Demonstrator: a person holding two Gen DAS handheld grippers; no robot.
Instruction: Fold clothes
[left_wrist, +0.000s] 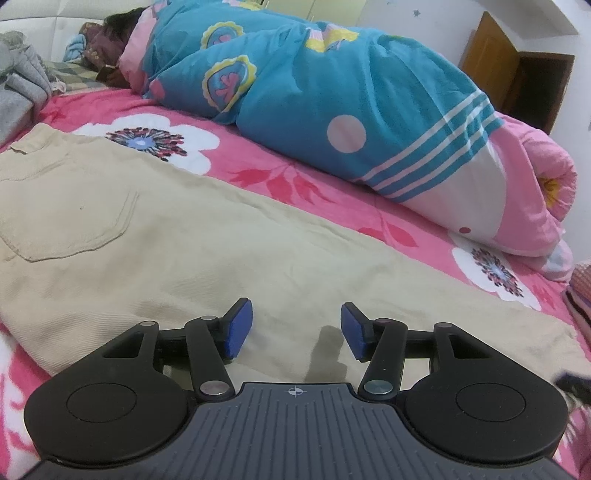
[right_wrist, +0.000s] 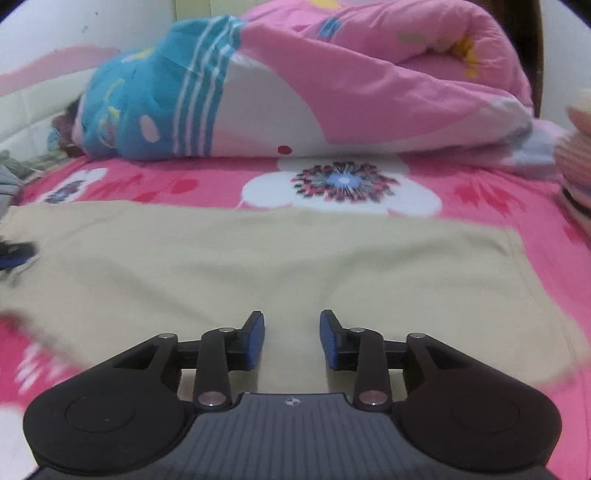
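Beige trousers (left_wrist: 184, 240) lie flat on the pink flowered bedsheet (left_wrist: 295, 177), a back pocket (left_wrist: 70, 218) facing up at the left. My left gripper (left_wrist: 296, 314) hovers low over their near edge, open, with nothing between its blue pads. In the right wrist view the trousers (right_wrist: 258, 258) stretch across the sheet (right_wrist: 480, 192), their hem at the right. My right gripper (right_wrist: 291, 325) is open just above the cloth, its pads gripping nothing. A blurred dark part of the left gripper (right_wrist: 11, 258) shows at the left edge.
A rolled blue and pink quilt (left_wrist: 332, 92) lies along the far side of the bed (right_wrist: 332, 92), with a person's dark hair (left_wrist: 118, 22) at its far end. Grey clothes (left_wrist: 22, 81) are heaped at the far left. Folded items (right_wrist: 576, 177) are stacked at the right.
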